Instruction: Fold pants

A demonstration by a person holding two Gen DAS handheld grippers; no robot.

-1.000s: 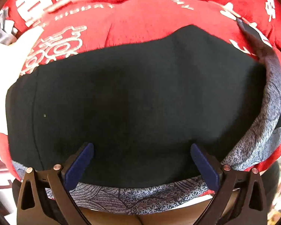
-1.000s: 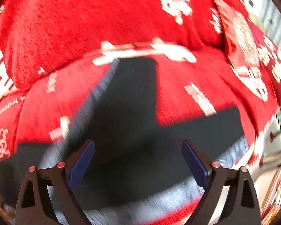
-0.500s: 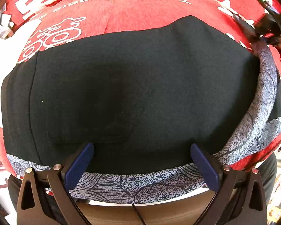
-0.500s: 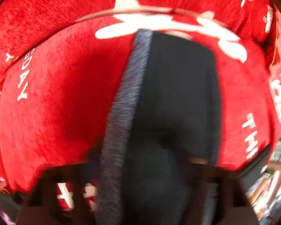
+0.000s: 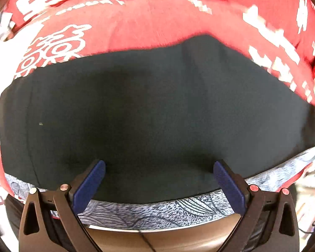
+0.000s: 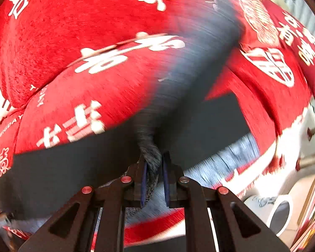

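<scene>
Blue-padded fingers (image 6: pixel 143 181) of the right gripper (image 6: pixel 154 180) are pressed nearly together, pinching a bunched fold of the grey patterned trim of the pants (image 6: pixel 189 124); from that pinch a motion-blurred strip of the garment stretches up and away toward the upper right. Fingers (image 5: pixel 88 183) of the left gripper (image 5: pixel 158 185) stand spread wide, holding nothing, hovering above the black cloth near its grey patterned edge; whether they touch the fabric cannot be told. Beyond them the pants (image 5: pixel 147 105) lie spread flat across a red blanket (image 5: pixel 136 21) with white characters; the black panel fills most of the left view. Farther right in the right view, a white cup (image 6: pixel 281 212) sits below the blanket's edge.
</scene>
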